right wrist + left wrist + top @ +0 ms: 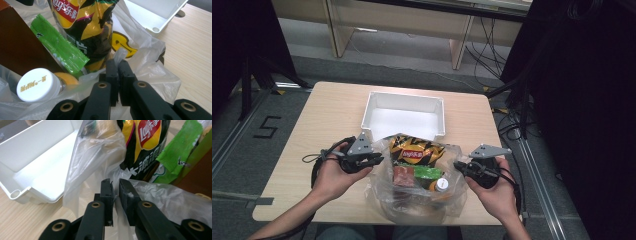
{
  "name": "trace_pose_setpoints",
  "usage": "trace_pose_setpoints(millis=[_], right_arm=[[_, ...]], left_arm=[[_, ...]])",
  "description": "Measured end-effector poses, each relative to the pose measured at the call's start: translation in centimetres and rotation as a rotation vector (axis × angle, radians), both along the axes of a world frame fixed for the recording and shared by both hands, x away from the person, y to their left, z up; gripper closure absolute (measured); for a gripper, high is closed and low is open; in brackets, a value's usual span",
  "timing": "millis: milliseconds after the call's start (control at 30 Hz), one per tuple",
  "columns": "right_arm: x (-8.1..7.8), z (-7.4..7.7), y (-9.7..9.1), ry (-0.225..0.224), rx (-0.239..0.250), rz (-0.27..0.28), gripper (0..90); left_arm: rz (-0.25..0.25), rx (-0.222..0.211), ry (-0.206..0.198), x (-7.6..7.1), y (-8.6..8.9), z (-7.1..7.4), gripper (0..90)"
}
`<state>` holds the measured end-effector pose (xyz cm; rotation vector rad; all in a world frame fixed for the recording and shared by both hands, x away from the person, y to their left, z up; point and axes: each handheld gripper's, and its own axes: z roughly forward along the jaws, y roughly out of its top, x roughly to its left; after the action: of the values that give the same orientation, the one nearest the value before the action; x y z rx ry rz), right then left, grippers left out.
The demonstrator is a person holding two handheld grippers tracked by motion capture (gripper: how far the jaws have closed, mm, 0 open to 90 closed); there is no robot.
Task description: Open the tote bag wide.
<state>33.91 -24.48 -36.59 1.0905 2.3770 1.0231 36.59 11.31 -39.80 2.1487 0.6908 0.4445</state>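
Bag: a clear plastic bag (419, 197) stands on the near half of the worktop (327, 120), between the two hands, its mouth open upward
Left gripper (374, 159): held in the person's left hand (334, 175) at the bag's left edge; in the left gripper view the jaws are clamped on a thin fold of the bag's film, which runs up through the narrow slit between them
Right gripper (460, 166): held in the person's right hand (494, 192) at the bag's right edge; in the right gripper view the jaws are pressed together on a tuft of the bag's rim, which sticks up just above their tips
Bag contents: a black and yellow crisp packet (417, 150) stands upright at the back of the bag; in front of it lies a green wrapper (58, 51), a brown box (403, 176) to the left, and a bottle with a white cap (37, 85) to the right, the cap facing up
Tray: a white, empty plastic tray (371, 107) sits on the worktop just behind the bag, its near wall close to the top of the crisp packet
Worktop: light wood grain, bare to the left and right of the bag
Cables: a black cable trails from each gripper, looping past the wrist toward the near edge
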Motion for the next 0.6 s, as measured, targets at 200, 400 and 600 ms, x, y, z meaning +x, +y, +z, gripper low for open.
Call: trace_pose_setpoints(millis=[200, 400, 600], right_arm=[[0.0, -0.8, 0.0, 0.017, -0.01, -0.002, 88.7], [0.0, -2.6, -0.3, 0.046, -0.02, -0.006, 88.8], [0.0, -4.1, -0.5, 0.05, -0.014, -0.02, 88.8]], left_arm=[[0.003, 0.017, 0.016, 0.0, -0.2, -0.8, 84.5], [-0.005, 0.072, 0.02, 0.0, -0.2, -1.5, 87.4], [-0.008, 0.105, 0.026, 0.1, -0.2, -2.2, 88.1]])
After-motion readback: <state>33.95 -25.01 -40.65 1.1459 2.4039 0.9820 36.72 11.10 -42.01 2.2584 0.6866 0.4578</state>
